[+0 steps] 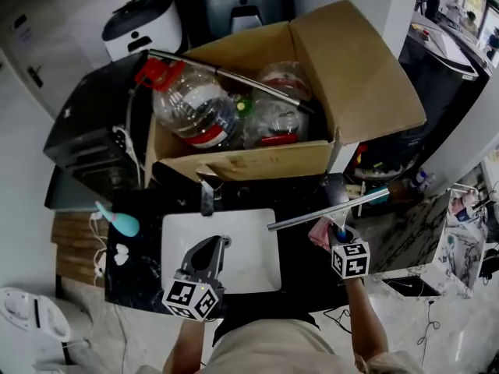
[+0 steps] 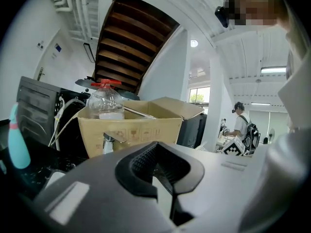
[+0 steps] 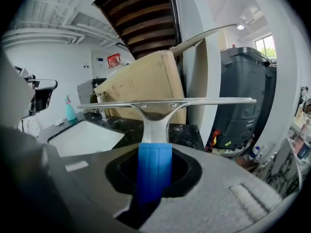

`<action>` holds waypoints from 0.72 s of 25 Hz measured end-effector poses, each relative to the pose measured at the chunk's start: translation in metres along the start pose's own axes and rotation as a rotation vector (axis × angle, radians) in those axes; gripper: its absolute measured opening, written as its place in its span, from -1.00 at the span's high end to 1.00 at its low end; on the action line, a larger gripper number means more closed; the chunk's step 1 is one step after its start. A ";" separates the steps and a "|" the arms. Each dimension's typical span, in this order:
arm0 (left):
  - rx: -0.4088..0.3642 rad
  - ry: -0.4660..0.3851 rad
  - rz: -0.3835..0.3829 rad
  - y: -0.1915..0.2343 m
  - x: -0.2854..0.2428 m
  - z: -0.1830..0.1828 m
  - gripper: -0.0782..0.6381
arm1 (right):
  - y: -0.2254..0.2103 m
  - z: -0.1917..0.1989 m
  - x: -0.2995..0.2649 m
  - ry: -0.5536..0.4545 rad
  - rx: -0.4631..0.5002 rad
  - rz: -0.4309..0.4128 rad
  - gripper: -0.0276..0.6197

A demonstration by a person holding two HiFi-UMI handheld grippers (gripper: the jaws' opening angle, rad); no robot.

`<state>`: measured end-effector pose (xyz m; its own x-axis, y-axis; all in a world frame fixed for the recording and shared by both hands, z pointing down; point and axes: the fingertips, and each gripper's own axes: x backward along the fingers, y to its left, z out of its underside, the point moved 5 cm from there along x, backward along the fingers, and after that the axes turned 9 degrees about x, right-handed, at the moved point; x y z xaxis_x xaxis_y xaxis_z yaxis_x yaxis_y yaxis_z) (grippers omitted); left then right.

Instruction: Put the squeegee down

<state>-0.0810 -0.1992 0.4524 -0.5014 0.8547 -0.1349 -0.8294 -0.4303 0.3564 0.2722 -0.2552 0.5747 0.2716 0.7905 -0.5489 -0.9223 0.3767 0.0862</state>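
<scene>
The squeegee [image 1: 327,210] has a long metal blade bar and a blue handle. My right gripper [image 1: 341,238] is shut on that handle, at the right end of the black counter [image 1: 300,197]. In the right gripper view the blue handle runs between the jaws of the right gripper [image 3: 154,171], and the squeegee's blade [image 3: 165,102] lies level ahead, above the counter's right end. My left gripper [image 1: 216,248] hovers over the white sink [image 1: 253,255], jaws shut and holding nothing. The left gripper view has the left gripper [image 2: 163,166] pointing toward the box.
A cardboard box [image 1: 257,162] with large plastic bottles [image 1: 195,104] stands behind the sink, next to a faucet [image 1: 207,195]. A teal bottle [image 1: 121,221] stands on the counter's left. A pink cloth [image 1: 318,232] lies by the right gripper. A black appliance [image 1: 93,123] sits far left.
</scene>
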 end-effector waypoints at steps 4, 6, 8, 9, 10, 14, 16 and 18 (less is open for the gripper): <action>0.017 -0.001 0.001 0.016 0.000 -0.001 0.74 | 0.006 -0.003 -0.042 0.088 -0.008 -0.025 0.75; 0.030 0.013 -0.001 0.027 0.000 0.002 0.74 | 0.010 -0.002 -0.063 0.131 -0.011 -0.039 0.75; 0.045 0.029 -0.004 0.038 -0.001 0.006 0.74 | 0.013 -0.003 -0.082 0.176 0.005 -0.039 0.75; 0.054 0.036 -0.005 0.043 -0.002 0.007 0.74 | 0.014 -0.005 -0.091 0.198 0.014 -0.035 0.75; 0.065 0.041 -0.005 0.049 -0.003 0.009 0.74 | 0.015 -0.007 -0.099 0.216 0.018 -0.031 0.75; 0.098 0.057 0.004 0.067 -0.006 0.011 0.74 | 0.015 -0.018 -0.122 0.252 -0.008 -0.008 0.75; 0.115 0.068 0.015 0.073 -0.010 0.013 0.74 | 0.014 -0.022 -0.129 0.258 -0.021 0.005 0.75; 0.134 0.076 0.028 0.078 -0.014 0.014 0.74 | 0.013 -0.025 -0.135 0.266 -0.044 0.012 0.75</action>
<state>-0.1353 -0.2402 0.4952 -0.5457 0.8160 -0.1908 -0.7768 -0.4071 0.4805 0.2167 -0.3689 0.6288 0.1839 0.6383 -0.7475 -0.9377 0.3420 0.0613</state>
